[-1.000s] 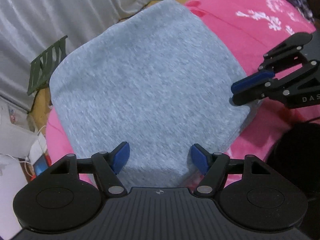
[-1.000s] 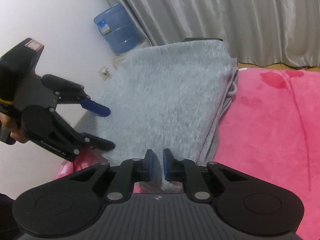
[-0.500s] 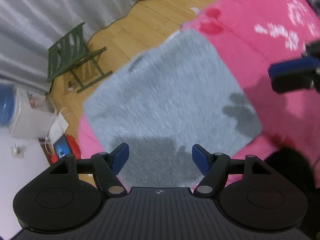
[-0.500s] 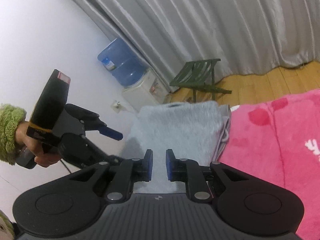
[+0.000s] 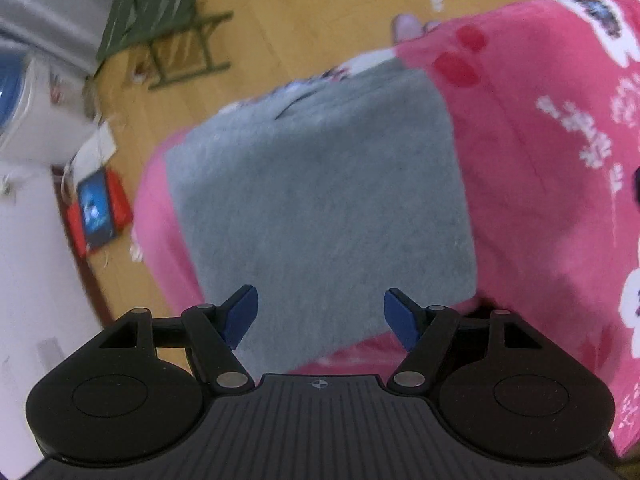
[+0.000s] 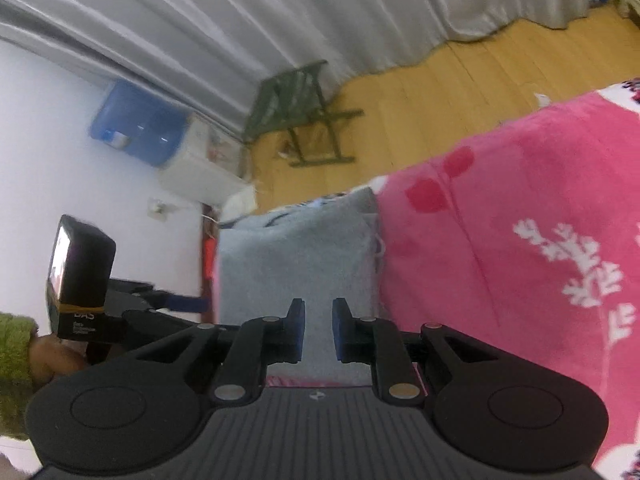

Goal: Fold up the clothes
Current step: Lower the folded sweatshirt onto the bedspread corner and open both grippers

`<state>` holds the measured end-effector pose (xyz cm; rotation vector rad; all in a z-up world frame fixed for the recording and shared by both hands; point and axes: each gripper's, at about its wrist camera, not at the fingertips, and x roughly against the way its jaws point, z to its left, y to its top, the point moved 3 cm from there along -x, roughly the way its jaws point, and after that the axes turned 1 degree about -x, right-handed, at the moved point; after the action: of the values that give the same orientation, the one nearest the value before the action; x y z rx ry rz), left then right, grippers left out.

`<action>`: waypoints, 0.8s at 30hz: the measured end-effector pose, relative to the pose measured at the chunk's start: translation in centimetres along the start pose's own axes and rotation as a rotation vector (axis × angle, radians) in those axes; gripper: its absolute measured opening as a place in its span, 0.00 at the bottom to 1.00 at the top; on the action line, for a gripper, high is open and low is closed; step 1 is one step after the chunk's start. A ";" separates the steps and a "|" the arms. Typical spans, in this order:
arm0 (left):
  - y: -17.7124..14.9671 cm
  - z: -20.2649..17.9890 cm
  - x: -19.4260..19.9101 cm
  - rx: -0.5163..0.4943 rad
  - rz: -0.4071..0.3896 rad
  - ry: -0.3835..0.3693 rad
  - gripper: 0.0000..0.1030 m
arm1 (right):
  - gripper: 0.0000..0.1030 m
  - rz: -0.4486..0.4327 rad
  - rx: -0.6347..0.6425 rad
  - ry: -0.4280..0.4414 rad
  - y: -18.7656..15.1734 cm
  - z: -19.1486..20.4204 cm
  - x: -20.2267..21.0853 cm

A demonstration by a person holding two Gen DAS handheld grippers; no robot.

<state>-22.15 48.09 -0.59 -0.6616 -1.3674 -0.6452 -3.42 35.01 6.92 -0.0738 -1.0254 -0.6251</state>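
A grey fleece garment [image 5: 320, 200] lies folded into a neat rectangle near the corner of a pink blanket [image 5: 552, 208]; the right wrist view shows the same garment [image 6: 296, 256] from farther off. My left gripper [image 5: 321, 314] hangs well above it, pointing down, jaws wide open and empty. My right gripper [image 6: 319, 330] is raised clear of the cloth; its jaws are opening, a narrow gap between the blue pads, nothing between them. The left gripper [image 6: 176, 304] also shows at the left of the right wrist view, held by a hand in a green sleeve [image 6: 14, 368].
The pink blanket [image 6: 520, 240] with white flower prints covers the bed. Beyond the bed edge lie a wooden floor [image 6: 460, 80], a green folding stool [image 6: 304, 116], a water dispenser with a blue bottle [image 6: 140, 124], grey curtains [image 6: 280, 12] and a red-cased tablet [image 5: 96, 208] on the floor.
Both grippers have lifted away from the folded garment, which now looks smaller and lies untouched. The right jaws have parted slightly. The right gripper has left the left wrist view.
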 end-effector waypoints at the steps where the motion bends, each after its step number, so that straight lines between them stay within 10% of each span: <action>1: 0.0 0.0 0.0 -0.001 0.009 0.016 0.68 | 0.21 0.005 0.006 -0.009 0.3 0.2 -0.1; 8: -1.0 0.2 0.4 0.065 0.020 0.130 0.68 | 0.21 0.008 0.081 0.028 0.2 0.6 -1.1; 11: -3.3 0.7 2.5 0.248 -0.016 0.177 0.68 | 0.21 0.013 0.169 0.062 -0.5 1.0 -0.6; 17: -10.4 -1.6 11.0 0.538 -0.181 0.285 0.68 | 0.21 -0.009 0.347 0.100 -0.9 1.2 5.1; 24: -15.3 -4.7 17.4 0.798 -0.380 0.228 0.68 | 0.25 -0.055 0.547 0.096 -3.2 1.5 11.6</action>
<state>-28.92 33.91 17.06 0.3082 -1.3977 -0.3952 -2.05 27.65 16.51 0.4611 -1.0765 -0.3767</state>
